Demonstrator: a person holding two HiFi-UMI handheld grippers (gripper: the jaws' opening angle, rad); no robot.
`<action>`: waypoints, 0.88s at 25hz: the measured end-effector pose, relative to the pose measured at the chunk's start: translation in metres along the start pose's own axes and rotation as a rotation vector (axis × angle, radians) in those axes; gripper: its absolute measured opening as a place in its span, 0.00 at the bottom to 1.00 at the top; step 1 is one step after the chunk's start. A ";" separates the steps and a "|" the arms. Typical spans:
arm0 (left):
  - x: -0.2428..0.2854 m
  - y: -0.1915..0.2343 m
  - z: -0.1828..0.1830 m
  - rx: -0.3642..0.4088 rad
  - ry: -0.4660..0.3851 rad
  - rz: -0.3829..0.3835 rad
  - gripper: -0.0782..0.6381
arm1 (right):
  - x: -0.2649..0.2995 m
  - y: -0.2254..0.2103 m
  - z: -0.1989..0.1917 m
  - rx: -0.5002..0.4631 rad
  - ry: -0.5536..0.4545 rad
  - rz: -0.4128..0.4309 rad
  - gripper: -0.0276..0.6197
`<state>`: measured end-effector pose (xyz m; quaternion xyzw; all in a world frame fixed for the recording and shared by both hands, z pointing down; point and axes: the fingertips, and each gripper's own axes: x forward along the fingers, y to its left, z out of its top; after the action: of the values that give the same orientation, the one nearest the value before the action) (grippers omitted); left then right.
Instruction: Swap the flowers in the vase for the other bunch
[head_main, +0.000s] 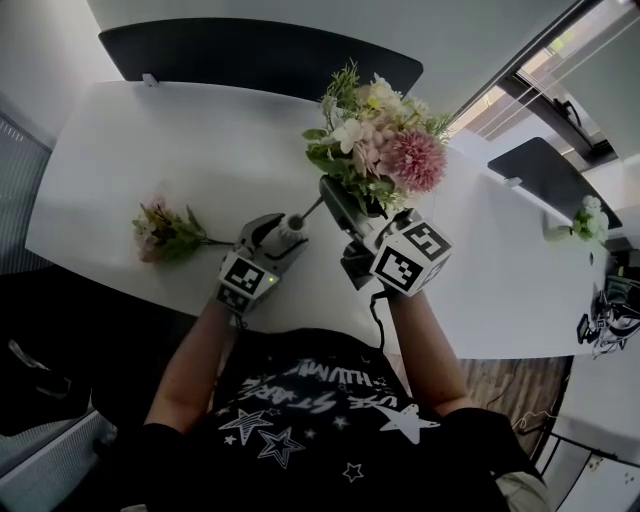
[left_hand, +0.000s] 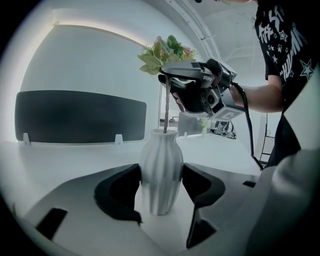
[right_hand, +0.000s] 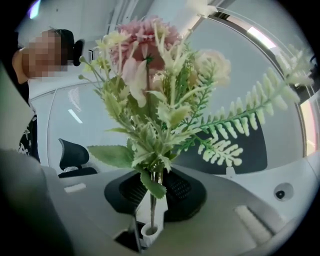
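The only writing I can find is the white lettering among stars on the person's black shirt (head_main: 320, 400). It sits upside down at the bottom of the head view and I can't read it. The cubes (head_main: 410, 255) on both grippers carry square black-and-white markers, no words.

The left gripper (left_hand: 161, 192) has its fingers (left_hand: 117, 192) pressed against both sides of the white ribbed vase (left_hand: 161, 165), which stands upright on the white bench (head_main: 120, 160). In the head view that gripper covers nearly all of the vase.

The right gripper (right_hand: 155, 195) has its fingers narrowed onto the stems of the pink-and-cream bunch (right_hand: 160, 95) (head_main: 378, 140), held upright above the vase, near the middle of the head view. In the left gripper view one thin stem (left_hand: 164, 112) runs down into the vase's mouth; how deep it goes is hidden.

The second bunch (head_main: 165, 233) lies flat on the bench at the left of the head view, well apart from the vase. Its blooms are too small to tell apart.
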<state>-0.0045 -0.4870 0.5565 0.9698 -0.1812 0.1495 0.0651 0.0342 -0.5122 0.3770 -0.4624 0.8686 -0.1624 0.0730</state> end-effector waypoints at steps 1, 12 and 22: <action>0.000 0.000 0.000 0.000 0.000 -0.002 0.49 | -0.002 0.000 0.004 -0.002 -0.008 -0.004 0.15; 0.000 0.001 -0.001 -0.004 0.004 -0.002 0.49 | -0.039 -0.030 0.017 0.024 0.028 -0.127 0.15; 0.000 0.001 0.000 0.003 -0.001 -0.009 0.49 | -0.085 -0.095 -0.090 0.154 0.335 -0.391 0.15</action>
<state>-0.0046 -0.4883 0.5566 0.9708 -0.1765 0.1491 0.0645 0.1312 -0.4723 0.4927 -0.5810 0.7479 -0.3134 -0.0695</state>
